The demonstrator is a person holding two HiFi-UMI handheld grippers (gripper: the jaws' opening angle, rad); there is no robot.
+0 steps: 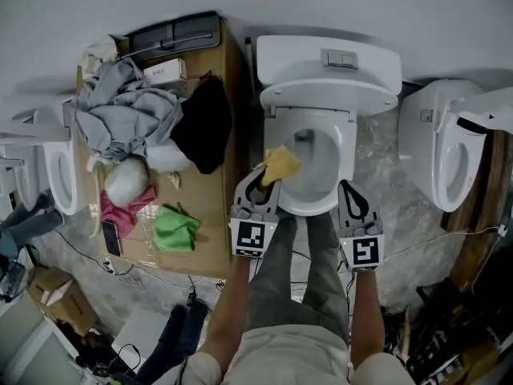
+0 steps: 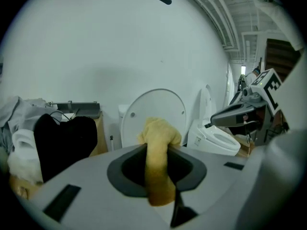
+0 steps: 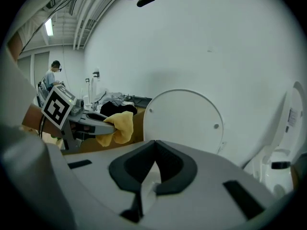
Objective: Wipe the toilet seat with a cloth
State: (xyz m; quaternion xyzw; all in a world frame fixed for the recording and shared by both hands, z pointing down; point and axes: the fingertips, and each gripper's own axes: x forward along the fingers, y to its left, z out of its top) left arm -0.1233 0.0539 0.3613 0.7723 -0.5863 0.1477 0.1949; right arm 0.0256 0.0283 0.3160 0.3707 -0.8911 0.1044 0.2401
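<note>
A white toilet [image 1: 321,95] stands in front of me with its lid [image 2: 153,114] raised and the seat [image 1: 346,147] down around the bowl. My left gripper [image 1: 267,181] is shut on a yellow cloth [image 1: 280,165], which hangs over the seat's left front rim. In the left gripper view the cloth [image 2: 158,162] runs up between the jaws. My right gripper [image 1: 347,189] is shut and holds nothing. It hovers at the seat's right front edge. The right gripper view shows its jaws closed together [image 3: 155,146], with the lid [image 3: 184,123] beyond and the cloth [image 3: 120,126] to the left.
A cardboard surface [image 1: 212,215] to the left carries a grey garment [image 1: 124,111], a black garment [image 1: 204,123], a green cloth [image 1: 176,227], a pink cloth [image 1: 124,207] and a phone [image 1: 111,237]. Other toilets stand at the far left [image 1: 56,171] and right [image 1: 449,151]. Cables lie on the floor.
</note>
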